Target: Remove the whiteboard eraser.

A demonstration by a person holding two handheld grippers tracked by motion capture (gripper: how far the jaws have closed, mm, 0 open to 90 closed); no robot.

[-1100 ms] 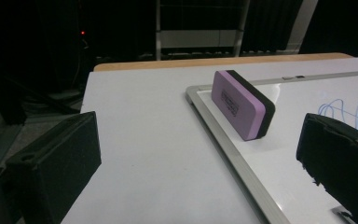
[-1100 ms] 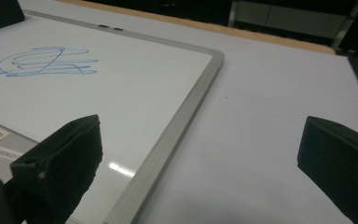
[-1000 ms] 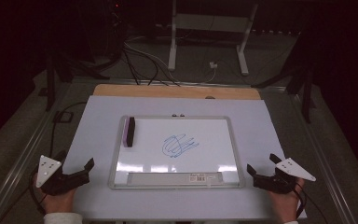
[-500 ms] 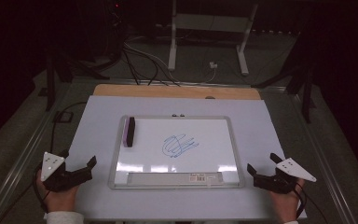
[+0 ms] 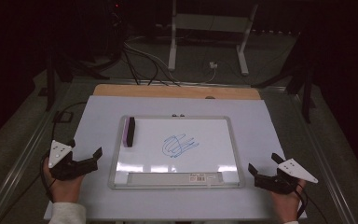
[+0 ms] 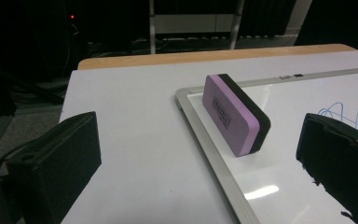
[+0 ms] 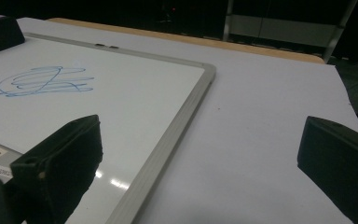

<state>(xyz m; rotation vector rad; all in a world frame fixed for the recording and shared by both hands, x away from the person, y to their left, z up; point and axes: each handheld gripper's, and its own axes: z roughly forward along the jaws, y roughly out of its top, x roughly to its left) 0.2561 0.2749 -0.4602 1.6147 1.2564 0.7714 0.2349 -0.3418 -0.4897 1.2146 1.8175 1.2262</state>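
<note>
Left hand-held gripper [image 5: 85,157] has crept up and in toward the whiteboard [image 5: 116,154] since a second ago, jaws spread wide and empty. Eraser [image 6: 235,112] stands on edge in the board's upper-left corner, so I'd square up and pinch its long sides. Blue scribble [image 5: 179,145] sits mid-board. Right hand-held gripper [image 5: 263,169] hangs lower right, also spread. No containers around.

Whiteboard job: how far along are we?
Nothing looks done: the blue scribble is intact on the whiteboard. In hand: the left hand-held gripper, jaws open, points toward the eraser standing on edge at the board's left rim. Left: grasp it and wipe. The right hand-held gripper rests open beside the board.
</note>
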